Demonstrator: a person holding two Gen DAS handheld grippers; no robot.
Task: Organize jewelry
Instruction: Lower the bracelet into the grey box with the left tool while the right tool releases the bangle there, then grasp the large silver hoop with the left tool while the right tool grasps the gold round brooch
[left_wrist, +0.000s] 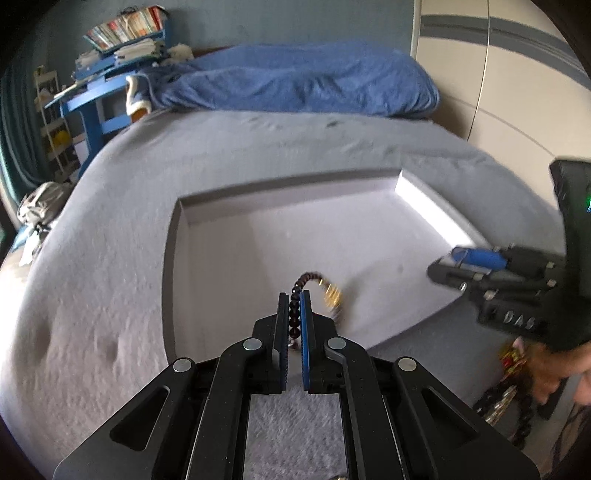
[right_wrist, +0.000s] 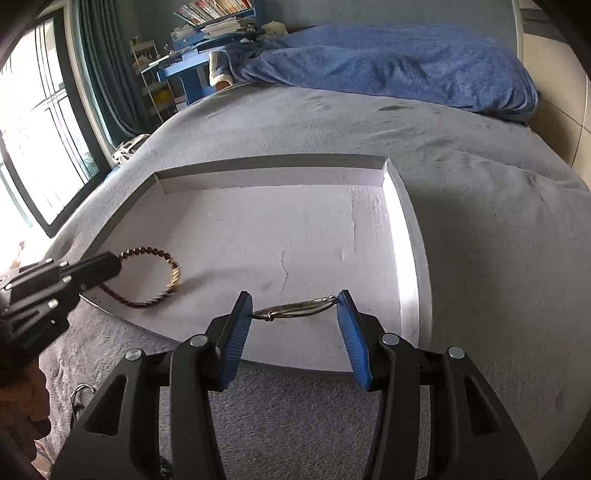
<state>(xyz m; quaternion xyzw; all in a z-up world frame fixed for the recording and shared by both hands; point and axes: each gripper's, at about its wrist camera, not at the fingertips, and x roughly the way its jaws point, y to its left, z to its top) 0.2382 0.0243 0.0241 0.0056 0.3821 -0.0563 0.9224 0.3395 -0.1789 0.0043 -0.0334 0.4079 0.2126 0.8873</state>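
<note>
Left gripper (right_wrist: 110, 267) clamped on beaded bracelet (right_wrist: 155, 277), hanging over tray (right_wrist: 258, 173)'s left part. Right gripper (right_wrist: 295, 310) half open, pads pinching metal bangle (right_wrist: 295, 309) across its width (near front edge). Lower both before releasing, keep pieces apart.

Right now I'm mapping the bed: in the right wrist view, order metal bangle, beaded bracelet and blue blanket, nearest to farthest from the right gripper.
1. Metal bangle, between the right gripper's fingers.
2. Beaded bracelet, left, over the tray.
3. Blue blanket, far end.
</note>
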